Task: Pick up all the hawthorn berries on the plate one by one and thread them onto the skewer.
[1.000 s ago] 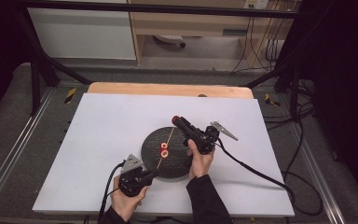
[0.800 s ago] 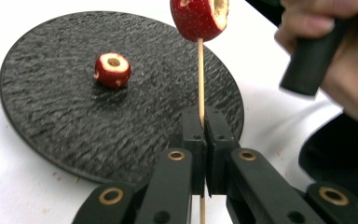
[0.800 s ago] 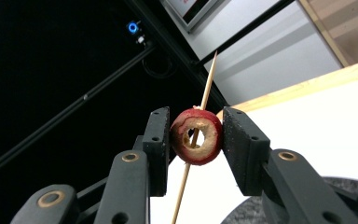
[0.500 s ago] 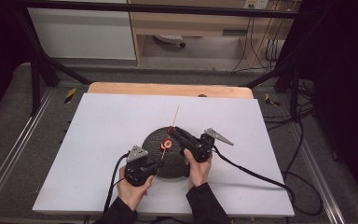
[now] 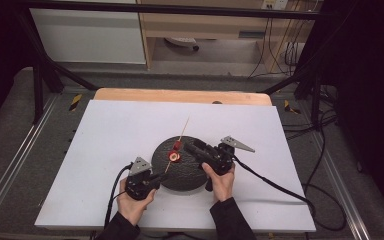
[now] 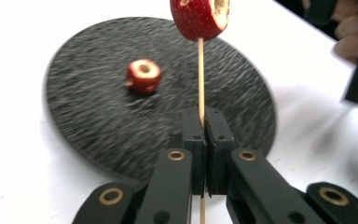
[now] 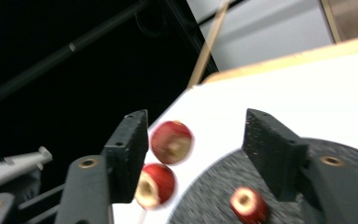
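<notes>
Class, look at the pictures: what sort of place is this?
Probably a lab recording station, not a kitchen: a white-topped table inside a black metal frame, trailing cables, and a black plate as the only tableware.

A thin wooden skewer stands tilted, carrying seemingly two cored red fruit pieces.

White table top bare across left, upper and right of high view: free passage there. Centre crowded: black round plate with loose fruit piece, skewer slanting up over plate, left gripper and right gripper flanking. Cable crosses lower right. Black frame bars block upper corners.
</notes>
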